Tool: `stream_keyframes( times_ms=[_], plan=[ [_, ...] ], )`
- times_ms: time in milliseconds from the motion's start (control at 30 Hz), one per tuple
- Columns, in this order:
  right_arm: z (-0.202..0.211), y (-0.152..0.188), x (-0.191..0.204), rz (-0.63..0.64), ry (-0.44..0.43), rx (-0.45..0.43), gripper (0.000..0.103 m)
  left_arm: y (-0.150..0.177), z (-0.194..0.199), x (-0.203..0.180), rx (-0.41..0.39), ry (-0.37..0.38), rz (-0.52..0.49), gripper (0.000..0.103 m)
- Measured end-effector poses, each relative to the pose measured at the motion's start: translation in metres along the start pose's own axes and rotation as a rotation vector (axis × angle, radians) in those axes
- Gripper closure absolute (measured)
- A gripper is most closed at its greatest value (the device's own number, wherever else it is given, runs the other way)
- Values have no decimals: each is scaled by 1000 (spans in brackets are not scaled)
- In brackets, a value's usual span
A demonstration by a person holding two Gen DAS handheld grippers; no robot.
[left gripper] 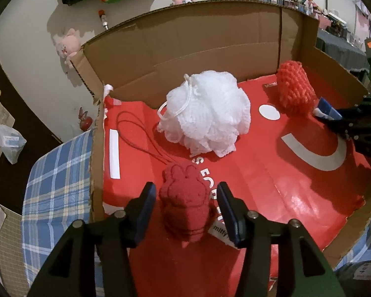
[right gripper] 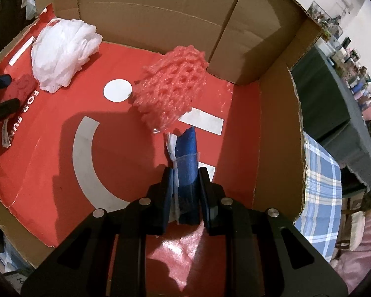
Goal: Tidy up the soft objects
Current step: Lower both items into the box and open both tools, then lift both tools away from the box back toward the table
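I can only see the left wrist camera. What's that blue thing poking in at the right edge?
Observer: The right gripper is clamped on it: a blue folded piece with white layers along one side.
Operator: Is it touching the red net thing?
Observer: Its tip ends right at the lower edge of the red foam net; I cannot tell if they touch.
Operator: Anything hidden behind that net?
Observer: A white stripe printed on the red floor beside it.

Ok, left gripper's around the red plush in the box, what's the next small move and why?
Probably lift the left gripper straight up: its pads stand clear of the red plush, which rests on the box floor, so it looks released.
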State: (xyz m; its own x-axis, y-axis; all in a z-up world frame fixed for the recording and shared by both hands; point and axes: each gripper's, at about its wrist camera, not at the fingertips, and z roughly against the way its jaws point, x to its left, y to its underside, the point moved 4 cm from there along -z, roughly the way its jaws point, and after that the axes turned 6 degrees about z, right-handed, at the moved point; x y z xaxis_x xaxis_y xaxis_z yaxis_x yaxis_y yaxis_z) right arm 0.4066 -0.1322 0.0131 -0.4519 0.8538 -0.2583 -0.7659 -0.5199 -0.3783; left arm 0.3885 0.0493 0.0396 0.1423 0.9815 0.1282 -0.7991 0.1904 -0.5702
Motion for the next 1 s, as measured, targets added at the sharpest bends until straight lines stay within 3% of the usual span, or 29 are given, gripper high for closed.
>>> stream_keyframes(
  times_ms=[67,333,533,633,800,900,1000],
  plan=[
    [-2,0,1,4,3,-2,84,-1,3,-1,-9,-2,2,38],
    [9,0,-5,7,2,-19,82,0,26,2,-78,22,30,25],
    [16,0,-2,12,8,-33,64,1,54,-1,-143,53,42,18],
    [16,1,1,18,3,-38,47,3,68,-4,-169,65,46,15],
    [44,2,5,15,27,-113,47,8,103,-4,-250,88,68,9],
    [74,5,6,-7,14,-176,34,12,131,-4,-315,106,96,1],
    [107,10,5,-20,31,-245,32,20,157,-3,-370,125,124,0]
  ],
)
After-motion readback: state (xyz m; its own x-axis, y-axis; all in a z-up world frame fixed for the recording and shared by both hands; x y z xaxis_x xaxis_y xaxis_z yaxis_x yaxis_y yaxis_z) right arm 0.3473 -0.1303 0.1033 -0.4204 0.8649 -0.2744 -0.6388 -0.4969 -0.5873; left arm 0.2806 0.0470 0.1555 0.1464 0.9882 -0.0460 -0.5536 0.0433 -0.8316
